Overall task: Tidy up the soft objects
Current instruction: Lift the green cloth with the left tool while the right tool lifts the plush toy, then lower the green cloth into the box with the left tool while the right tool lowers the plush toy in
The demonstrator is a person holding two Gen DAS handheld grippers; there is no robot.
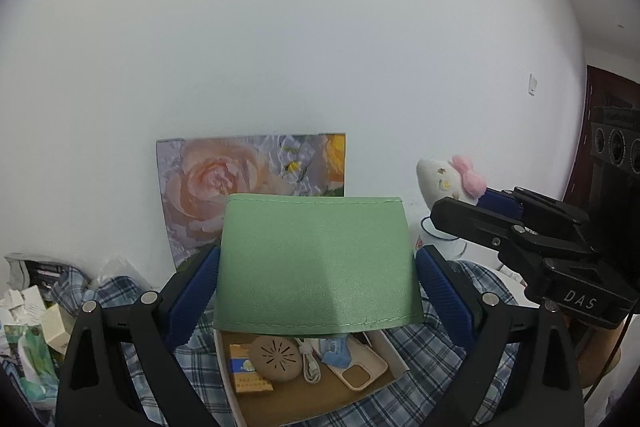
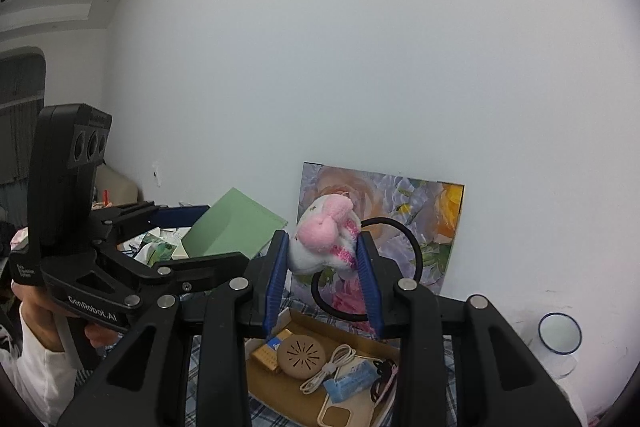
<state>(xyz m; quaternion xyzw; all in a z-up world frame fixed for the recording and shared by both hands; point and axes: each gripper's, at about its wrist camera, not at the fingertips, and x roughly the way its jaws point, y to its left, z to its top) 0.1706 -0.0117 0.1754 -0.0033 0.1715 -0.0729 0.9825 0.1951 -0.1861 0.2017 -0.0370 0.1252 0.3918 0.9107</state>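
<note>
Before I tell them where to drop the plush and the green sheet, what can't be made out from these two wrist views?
- Box: left wrist view, its far part is hidden by the green sheet in the left gripper.
- Plush toy: right wrist view, its sides are covered by the right gripper pads; its face is turned away.
- Black loop: where it joins the plush is hidden.
- Clutter: left wrist view, small and cut by the edge.

The left gripper (image 1: pixel 318 279) is holding a green sheet (image 1: pixel 316 263) above an open cardboard box (image 1: pixel 394 359); at the right edge, the right gripper (image 1: pixel 486 203) is gripping a white plush (image 1: pixel 440 183).
</note>
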